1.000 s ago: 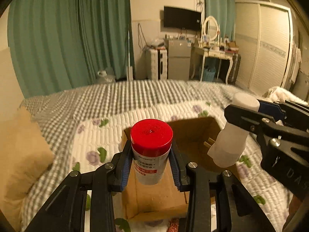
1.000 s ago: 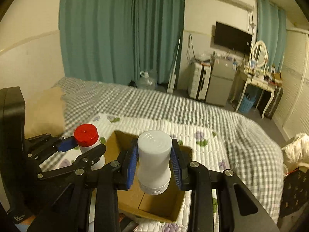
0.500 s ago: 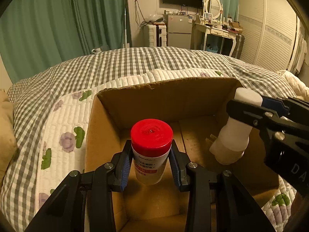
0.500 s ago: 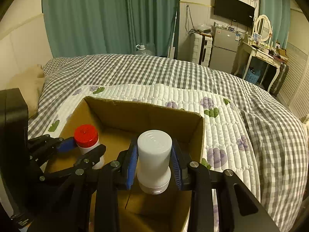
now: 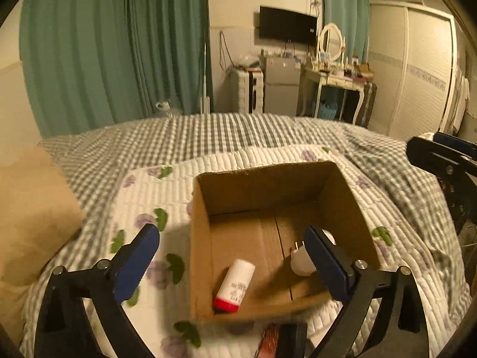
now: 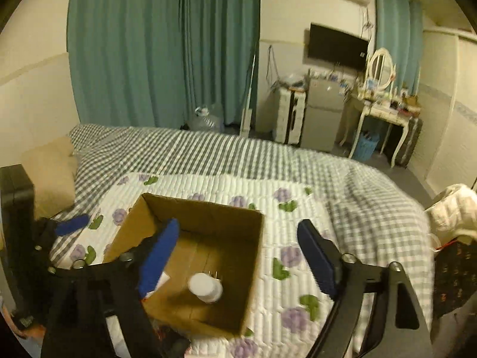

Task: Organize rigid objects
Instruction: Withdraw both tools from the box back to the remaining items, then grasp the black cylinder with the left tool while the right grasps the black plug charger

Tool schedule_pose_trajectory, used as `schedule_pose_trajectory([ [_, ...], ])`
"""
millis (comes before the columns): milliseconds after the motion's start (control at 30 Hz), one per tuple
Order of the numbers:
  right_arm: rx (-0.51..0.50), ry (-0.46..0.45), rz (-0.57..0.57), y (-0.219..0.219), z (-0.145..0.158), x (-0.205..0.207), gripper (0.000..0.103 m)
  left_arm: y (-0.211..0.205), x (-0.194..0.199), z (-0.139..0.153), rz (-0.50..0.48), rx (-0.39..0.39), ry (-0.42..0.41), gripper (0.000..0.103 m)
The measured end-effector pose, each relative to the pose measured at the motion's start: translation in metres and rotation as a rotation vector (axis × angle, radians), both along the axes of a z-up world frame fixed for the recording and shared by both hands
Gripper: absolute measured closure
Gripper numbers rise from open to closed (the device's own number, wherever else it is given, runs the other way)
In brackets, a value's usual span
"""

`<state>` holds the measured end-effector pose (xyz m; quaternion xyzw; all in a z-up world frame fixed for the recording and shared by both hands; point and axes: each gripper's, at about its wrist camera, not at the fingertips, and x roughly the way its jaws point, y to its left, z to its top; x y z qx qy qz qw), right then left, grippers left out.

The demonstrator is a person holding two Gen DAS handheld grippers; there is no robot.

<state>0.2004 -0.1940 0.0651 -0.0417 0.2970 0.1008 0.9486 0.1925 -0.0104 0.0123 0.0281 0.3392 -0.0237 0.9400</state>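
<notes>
We see both grippers, left (image 5: 231,258) and right (image 6: 238,258), spread wide and holding nothing. The red-capped bottle (image 5: 234,285) lies on its side at lower centre of the left view, inside the cardboard box (image 5: 199,238). The white bottle (image 6: 205,287) stands in the box at lower centre of the right view.

Cardboard box (image 5: 205,238) on quilt (image 5: 167,185). In box: red-capped bottle (image 5: 234,285) lying left, white bottle (image 6: 205,287) right. Pillow (image 5: 32,208) left of box.

Your way into the cardboard box (image 5: 205,238) is open from above; a red-capped bottle (image 5: 234,285) and white bottle (image 6: 205,287) occupy its floor.
</notes>
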Motion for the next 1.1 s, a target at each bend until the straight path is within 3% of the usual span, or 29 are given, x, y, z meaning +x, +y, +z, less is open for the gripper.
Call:
schedule_pose_trajectory([
  [133, -0.037, -0.006, -0.015, -0.005, 0.006, -0.048, 0.008, 0.004, -0.042, 0.007, 0.009, 0.028, -0.021, 0.0],
  [267, -0.069, 0.043, -0.022, -0.004, -0.018, -0.09, 0.008, 0.004, -0.077, -0.009, 0.027, 0.057, -0.003, 0.0],
  [400, -0.109, 0.152, -0.034, 0.008, -0.073, -0.119, 0.008, 0.004, -0.104, -0.043, 0.051, 0.055, 0.036, 0.0],
  [567, -0.129, 0.316, -0.086, 0.016, -0.144, -0.124, 0.008, 0.012, -0.111, -0.087, 0.077, 0.041, 0.101, 0.0],
  [633, -0.101, 0.374, -0.06, 0.019, -0.164, -0.122, 0.008, 0.015, -0.108, -0.101, 0.104, 0.064, 0.115, 0.0],
  [767, -0.101, 0.461, -0.026, 0.032, -0.192, -0.108, 0.009, 0.02, -0.105, -0.113, 0.112, 0.038, 0.149, 0.0],
  [867, -0.109, 0.532, -0.021, 0.037, -0.211, -0.098, 0.03, 0.019, -0.11, -0.117, 0.106, 0.045, 0.145, 0.0],
  [900, -0.111, 0.555, -0.014, 0.038, -0.217, -0.095, 0.046, 0.017, -0.11, -0.118, 0.099, 0.047, 0.148, 0.0],
  [967, -0.093, 0.552, -0.012, 0.035, -0.215, -0.097, 0.05, 0.014, -0.11, -0.12, 0.087, 0.043, 0.16, 0.0],
  [1033, -0.072, 0.508, -0.022, 0.028, -0.202, -0.102, 0.061, 0.009, -0.111, -0.122, 0.068, 0.019, 0.185, 0.001],
  [1100, -0.048, 0.472, -0.02, 0.019, -0.187, -0.108, 0.061, 0.001, -0.112, -0.124, 0.045, 0.013, 0.201, 0.005],
])
